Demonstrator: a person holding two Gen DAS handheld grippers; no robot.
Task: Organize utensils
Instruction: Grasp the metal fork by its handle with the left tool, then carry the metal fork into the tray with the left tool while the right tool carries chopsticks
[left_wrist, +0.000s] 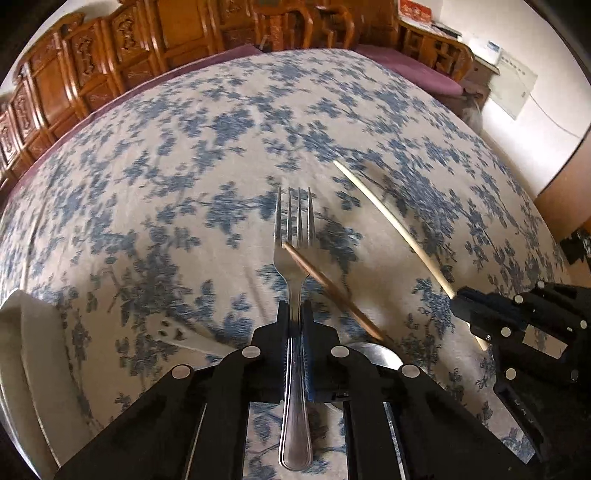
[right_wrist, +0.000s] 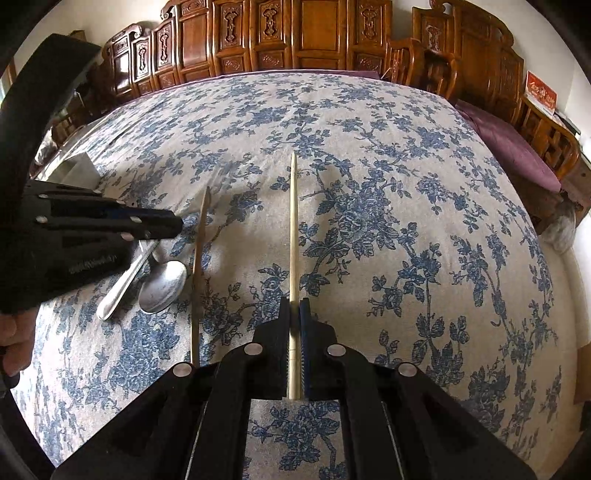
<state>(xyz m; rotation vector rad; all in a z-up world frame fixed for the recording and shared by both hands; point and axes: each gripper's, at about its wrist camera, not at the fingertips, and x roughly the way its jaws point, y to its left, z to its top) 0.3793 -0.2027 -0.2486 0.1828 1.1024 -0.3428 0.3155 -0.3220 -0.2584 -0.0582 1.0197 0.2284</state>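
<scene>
Left gripper (left_wrist: 295, 314) pinches a steel fork (left_wrist: 294, 295) at its neck, tines pointing away, handle running back between the jaws. Right gripper (right_wrist: 294, 314) is pressed together on a pale chopstick (right_wrist: 293, 240), which points straight ahead over the table. A darker brown chopstick (left_wrist: 332, 291) lies slantwise on the cloth, its tip appearing just under the fork's tines. A steel spoon (right_wrist: 162, 286) rests near it, bowl up, partly beneath the left gripper.

To do this step well, it seems wise to lift the fork straight up so its tines clear the brown chopstick without dragging it, and to keep each utensil level so neither one swivels in its narrow grip.

Everything sits on a cream tablecloth (left_wrist: 184, 155) printed with blue flowers. A white container edge (left_wrist: 26, 332) shows at the left rim; what it is cannot be told. Carved wooden panels (right_wrist: 280, 37) and chairs line the far wall, with purple cushions (right_wrist: 517, 144) on a bench.
</scene>
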